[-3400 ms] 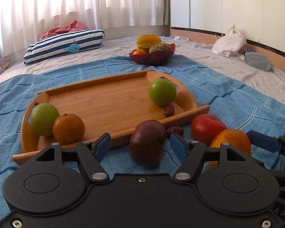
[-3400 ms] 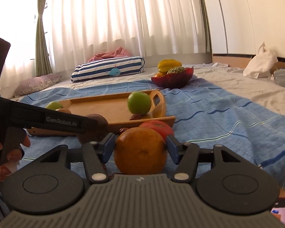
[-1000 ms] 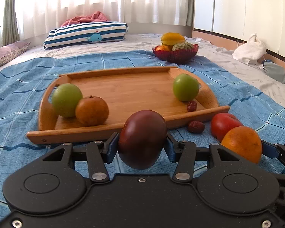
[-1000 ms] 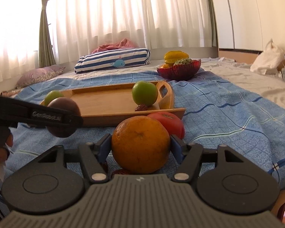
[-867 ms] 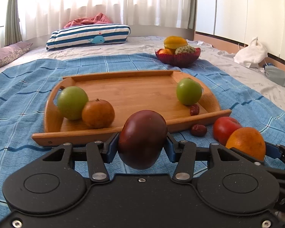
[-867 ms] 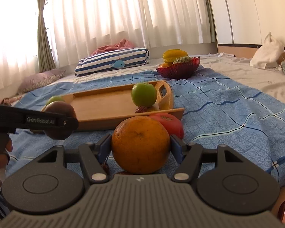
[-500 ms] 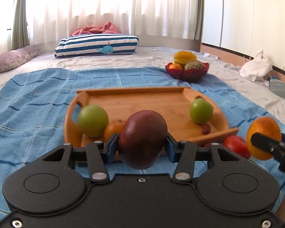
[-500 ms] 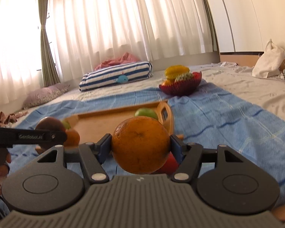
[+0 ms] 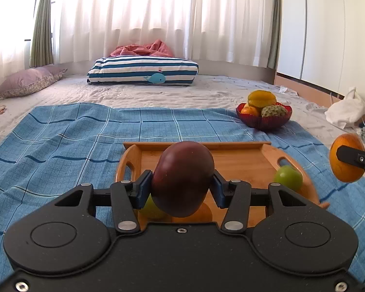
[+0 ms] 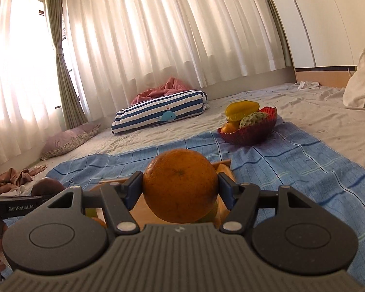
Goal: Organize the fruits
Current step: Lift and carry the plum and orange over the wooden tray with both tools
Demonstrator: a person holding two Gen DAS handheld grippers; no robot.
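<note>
Left wrist view: dark plum (image 9: 182, 178) blocks tray (image 9: 243, 163) centre; green fruit (image 9: 150, 210) and orange fruit (image 9: 202, 215) at 6 o'clock mostly hidden. Right wrist view: orange (image 10: 180, 185) covers most of the tray; fruit beneath unidentifiable.

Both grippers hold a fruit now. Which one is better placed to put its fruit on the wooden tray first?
Probably the left gripper: its dark red fruit is right over the wooden tray. The right gripper's orange is near the tray's right end.

there's a striped whale pillow (image 9: 143, 73) by the white curtains (image 9: 158, 17), a purple pillow (image 9: 29, 82) off left, and a white bag (image 9: 346, 108) on the right
</note>
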